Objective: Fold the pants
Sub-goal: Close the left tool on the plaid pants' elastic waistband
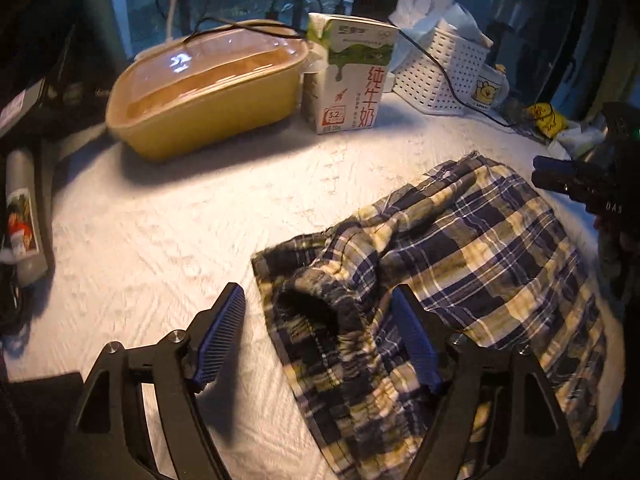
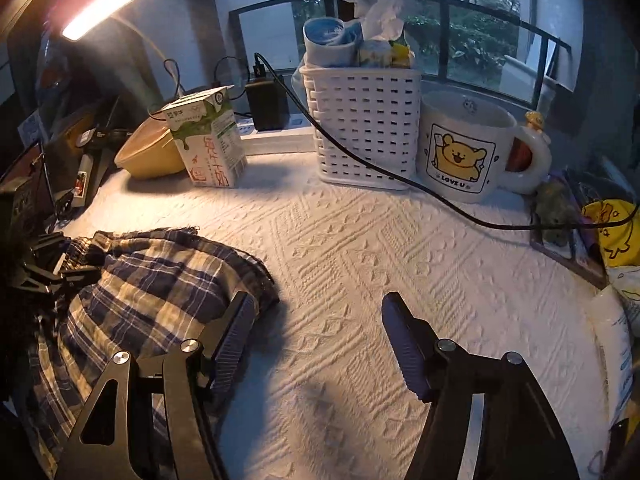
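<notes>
- The left gripper (image 1: 320,340) hangs with its 2 fingers spread wide over the near-left end of the plaid pants (image 1: 460,248), holding nothing; 1 finger is over the fabric, the other over bare tablecloth (image 1: 160,240)
- The right gripper (image 2: 316,344) is also spread and empty, its left finger at the right edge of the pants and its right finger over bare cloth
- The pants lie as a rumpled bundle toward the near edge of the table, well apart from the yellow lidded dish (image 1: 208,88), milk carton (image 1: 348,76), white basket (image 2: 364,128) and bear mug (image 2: 464,148) along the far edge
- Progress, as I judge it: the fabric looks gathered and perhaps doubled over at least once, but an elastic opening gapes at the near-left end and the layers are puckered, so no tidy fold is finished
- Left to do: flatten the bundle, line up the edges, then make the final folds
</notes>
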Action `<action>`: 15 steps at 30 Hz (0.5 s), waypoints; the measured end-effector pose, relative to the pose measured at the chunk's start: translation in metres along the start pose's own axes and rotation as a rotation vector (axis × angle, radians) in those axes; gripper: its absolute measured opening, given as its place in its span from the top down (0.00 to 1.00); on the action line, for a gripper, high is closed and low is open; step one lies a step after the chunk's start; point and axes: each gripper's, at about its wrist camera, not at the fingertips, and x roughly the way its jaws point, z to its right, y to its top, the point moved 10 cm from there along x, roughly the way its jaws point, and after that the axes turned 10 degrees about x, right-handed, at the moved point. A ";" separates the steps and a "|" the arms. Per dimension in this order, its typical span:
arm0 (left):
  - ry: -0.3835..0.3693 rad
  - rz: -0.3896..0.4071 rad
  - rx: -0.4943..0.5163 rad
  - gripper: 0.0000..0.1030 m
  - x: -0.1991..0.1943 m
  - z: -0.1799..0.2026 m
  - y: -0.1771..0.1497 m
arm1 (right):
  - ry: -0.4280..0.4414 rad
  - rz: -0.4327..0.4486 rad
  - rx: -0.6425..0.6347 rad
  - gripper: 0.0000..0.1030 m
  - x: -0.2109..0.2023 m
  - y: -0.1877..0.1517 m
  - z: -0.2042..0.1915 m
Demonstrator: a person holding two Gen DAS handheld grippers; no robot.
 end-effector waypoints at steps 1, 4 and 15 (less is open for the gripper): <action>0.005 0.006 0.010 0.26 0.001 0.001 0.001 | 0.021 -0.008 0.012 0.34 0.003 0.000 -0.002; 0.000 0.016 0.013 0.27 0.004 0.001 0.004 | 0.075 -0.045 0.034 0.34 0.014 -0.005 -0.012; -0.041 0.044 0.033 0.70 0.002 0.017 0.011 | 0.199 -0.075 0.115 0.34 0.024 -0.011 -0.028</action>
